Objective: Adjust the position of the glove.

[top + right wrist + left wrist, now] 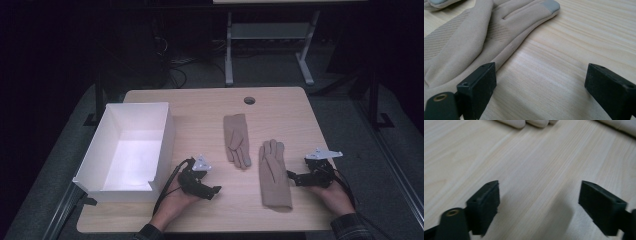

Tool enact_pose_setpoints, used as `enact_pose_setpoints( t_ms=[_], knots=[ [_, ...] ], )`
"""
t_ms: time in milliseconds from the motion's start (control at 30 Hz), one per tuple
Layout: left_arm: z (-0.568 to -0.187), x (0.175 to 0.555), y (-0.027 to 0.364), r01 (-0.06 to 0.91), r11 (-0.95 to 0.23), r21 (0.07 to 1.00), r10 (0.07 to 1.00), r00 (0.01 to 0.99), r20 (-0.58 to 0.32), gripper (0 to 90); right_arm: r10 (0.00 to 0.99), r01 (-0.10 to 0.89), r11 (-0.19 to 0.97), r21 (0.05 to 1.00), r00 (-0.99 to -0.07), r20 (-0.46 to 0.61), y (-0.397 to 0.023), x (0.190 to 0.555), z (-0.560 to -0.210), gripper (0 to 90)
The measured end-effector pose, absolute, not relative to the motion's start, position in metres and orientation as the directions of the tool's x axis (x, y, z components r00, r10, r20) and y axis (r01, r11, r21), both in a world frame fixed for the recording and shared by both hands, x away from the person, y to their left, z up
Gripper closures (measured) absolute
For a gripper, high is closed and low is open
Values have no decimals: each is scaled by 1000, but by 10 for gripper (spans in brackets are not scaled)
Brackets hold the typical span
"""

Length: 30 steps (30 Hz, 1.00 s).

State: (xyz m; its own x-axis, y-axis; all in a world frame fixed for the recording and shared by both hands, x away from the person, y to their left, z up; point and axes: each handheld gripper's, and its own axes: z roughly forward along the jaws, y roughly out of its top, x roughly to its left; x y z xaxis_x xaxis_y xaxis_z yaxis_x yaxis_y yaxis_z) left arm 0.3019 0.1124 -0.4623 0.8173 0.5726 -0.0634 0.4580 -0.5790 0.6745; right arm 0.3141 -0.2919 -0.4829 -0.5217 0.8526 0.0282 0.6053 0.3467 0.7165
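Presently both spread wide, empty: right claw [295,176] just beside near glove [274,175], soft beige knit, grey fingertip; left claw [214,191] over pale wood-grain surface [280,107], far glove [236,139] beyond.

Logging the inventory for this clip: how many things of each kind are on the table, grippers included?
Beige gloves: 2, the near glove and the far glove
White box: 1, the white box
Grippers: 2, the left gripper and the right gripper, both open and holding nothing
Total: 5
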Motion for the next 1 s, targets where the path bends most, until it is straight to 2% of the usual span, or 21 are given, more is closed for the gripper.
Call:
enact_pose_setpoints(
  t_ms=[200, 433, 600, 833, 1000],
  knots=[
    [-451, 313, 111, 468, -570, 676, 575, 814, -79, 358, 853, 605, 347, 716, -522, 28, -292, 314, -483, 99],
    [-443, 328, 109, 472, -545, 693, 561, 820, -117, 708, 852, 604, 348, 717, -523, 28, -292, 314, -483, 99],
    [-437, 338, 104, 462, -539, 704, 538, 832, -134, 892, 852, 605, 347, 716, -522, 29, -292, 314, -483, 99],
    [-433, 355, 88, 436, -557, 707, 520, 847, -113, 897, 852, 604, 348, 717, -523, 28, -292, 314, -483, 100],
    [-432, 371, 75, 437, -536, 722, 516, 847, -129, 897, 852, 603, 348, 718, -524, 27, -292, 314, -483, 100]
  ],
)
